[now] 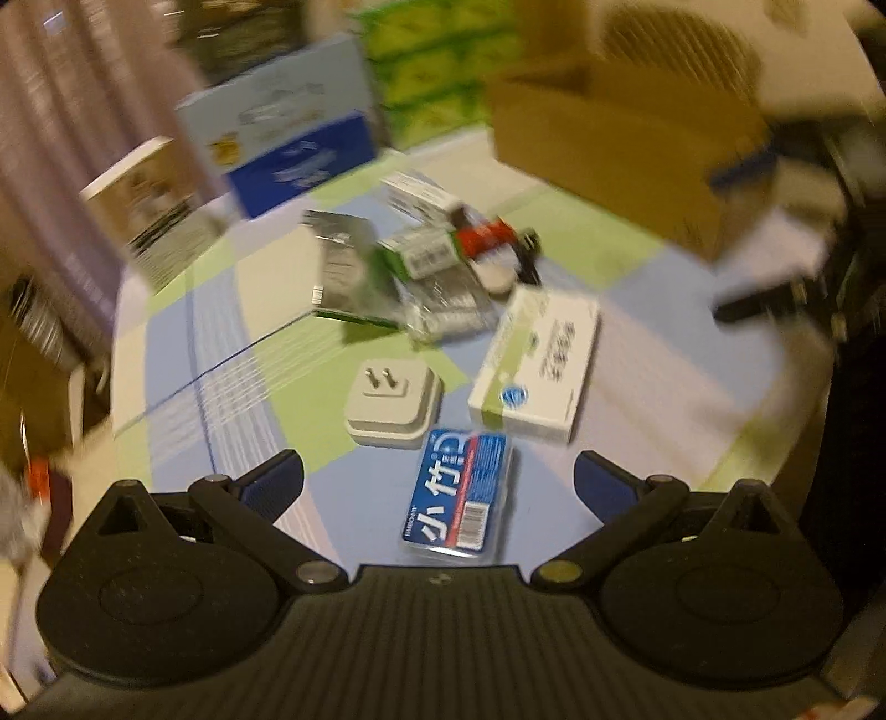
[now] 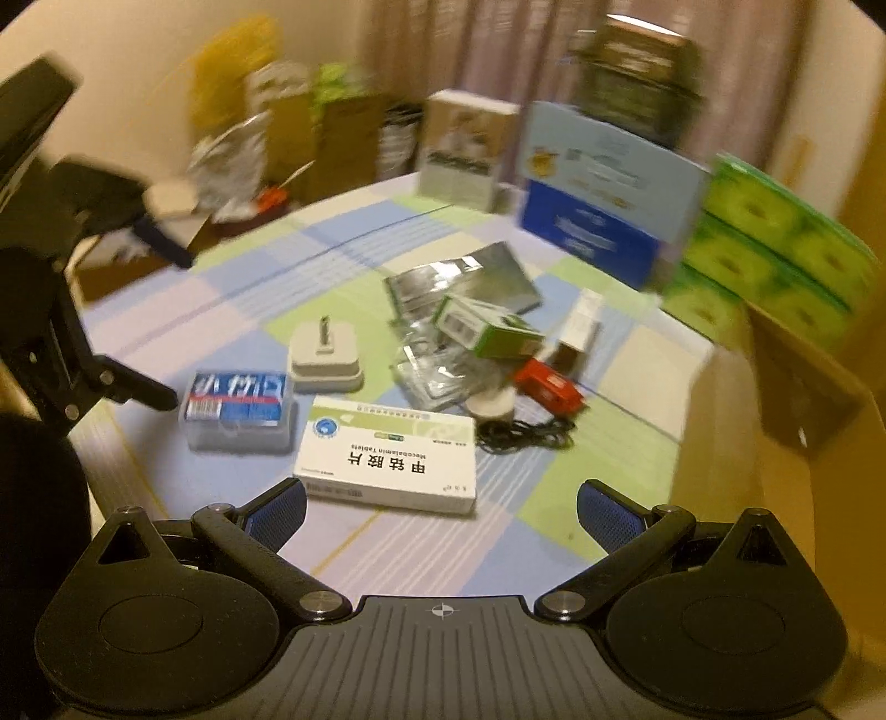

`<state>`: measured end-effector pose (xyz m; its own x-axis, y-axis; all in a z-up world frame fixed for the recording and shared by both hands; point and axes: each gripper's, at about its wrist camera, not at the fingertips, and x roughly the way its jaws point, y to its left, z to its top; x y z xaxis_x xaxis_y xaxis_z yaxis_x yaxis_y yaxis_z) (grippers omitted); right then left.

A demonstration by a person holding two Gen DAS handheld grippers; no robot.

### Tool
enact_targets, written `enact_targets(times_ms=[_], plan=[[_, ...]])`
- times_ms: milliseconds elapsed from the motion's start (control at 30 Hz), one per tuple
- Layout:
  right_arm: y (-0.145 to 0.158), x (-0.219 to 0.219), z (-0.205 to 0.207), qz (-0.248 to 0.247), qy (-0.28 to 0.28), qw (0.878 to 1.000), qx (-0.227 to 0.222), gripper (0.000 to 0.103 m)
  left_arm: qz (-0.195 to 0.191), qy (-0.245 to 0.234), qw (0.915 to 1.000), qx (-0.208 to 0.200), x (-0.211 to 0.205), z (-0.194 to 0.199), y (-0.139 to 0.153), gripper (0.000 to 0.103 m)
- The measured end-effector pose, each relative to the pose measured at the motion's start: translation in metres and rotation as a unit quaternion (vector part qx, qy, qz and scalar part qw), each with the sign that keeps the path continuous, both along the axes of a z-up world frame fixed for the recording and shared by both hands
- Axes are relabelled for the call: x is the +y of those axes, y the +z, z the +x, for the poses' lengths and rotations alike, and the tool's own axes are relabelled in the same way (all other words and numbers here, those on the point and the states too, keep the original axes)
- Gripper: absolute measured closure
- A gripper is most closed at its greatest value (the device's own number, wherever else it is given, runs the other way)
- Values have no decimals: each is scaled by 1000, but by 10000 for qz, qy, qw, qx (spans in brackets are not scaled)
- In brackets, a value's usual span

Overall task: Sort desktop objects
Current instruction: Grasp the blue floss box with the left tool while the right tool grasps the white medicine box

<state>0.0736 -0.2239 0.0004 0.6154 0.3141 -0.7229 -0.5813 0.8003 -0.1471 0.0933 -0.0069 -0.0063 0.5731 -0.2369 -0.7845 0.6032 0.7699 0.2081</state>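
A: What is lying on the checked cloth [image 2: 232,288]?

B: One blue-labelled clear case [image 1: 458,492] is sitting at lower centre of the left wrist view, between the spread fingers of the left gripper [image 1: 438,483], which is standing open and holding nothing. One white plug adapter [image 1: 392,403] is lying just above it, prongs up, and one white-and-green tablet box [image 1: 536,365] just to its right.

A: And the right gripper [image 2: 442,509]?

B: It is also gaping wide and empty. The tablet box [image 2: 387,459] is lying just ahead of its left finger, with the case [image 2: 238,410] further left.

A: Further out?

B: A blurred pile is sitting mid-frame: foil sheets [image 2: 459,282], one green carton [image 2: 487,329], one red item [image 2: 545,382], a black cord [image 2: 520,435]. One blue-and-white box [image 2: 603,194] and stacked green packs [image 2: 775,249] are standing at upper right, before curtains [image 2: 498,50].
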Motion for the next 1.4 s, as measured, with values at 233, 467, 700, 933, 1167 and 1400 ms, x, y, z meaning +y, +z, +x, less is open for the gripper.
enact_targets(times_ms=[233, 467, 700, 933, 1167, 1400], plan=[[-30, 33, 23, -890, 1548, 9839, -97, 2, 270, -480, 9972, 507, -5, 24, -36, 18], [-65, 59, 48, -1675, 2871, 9431, -57, 7, 319, -756, 9943, 684, -9, 34, -54, 22], [-87, 71, 85, -1972, 3436, 9177, 291, 20, 237, -763, 9937, 791, -2, 41, -62, 35], [-101, 88, 112, -2357, 3758, 8947, 524, 20, 61, -759, 9939, 794, 5, 45, -64, 37], [-103, 92, 140, -2161, 3268, 9120, 1213, 20, -90, -701, 9936, 884, 9, 43, -66, 37], [-93, 72, 145, -1454, 1224, 9611, 2003, 27, -219, -624, 9928, 994, 7, 41, -67, 37]])
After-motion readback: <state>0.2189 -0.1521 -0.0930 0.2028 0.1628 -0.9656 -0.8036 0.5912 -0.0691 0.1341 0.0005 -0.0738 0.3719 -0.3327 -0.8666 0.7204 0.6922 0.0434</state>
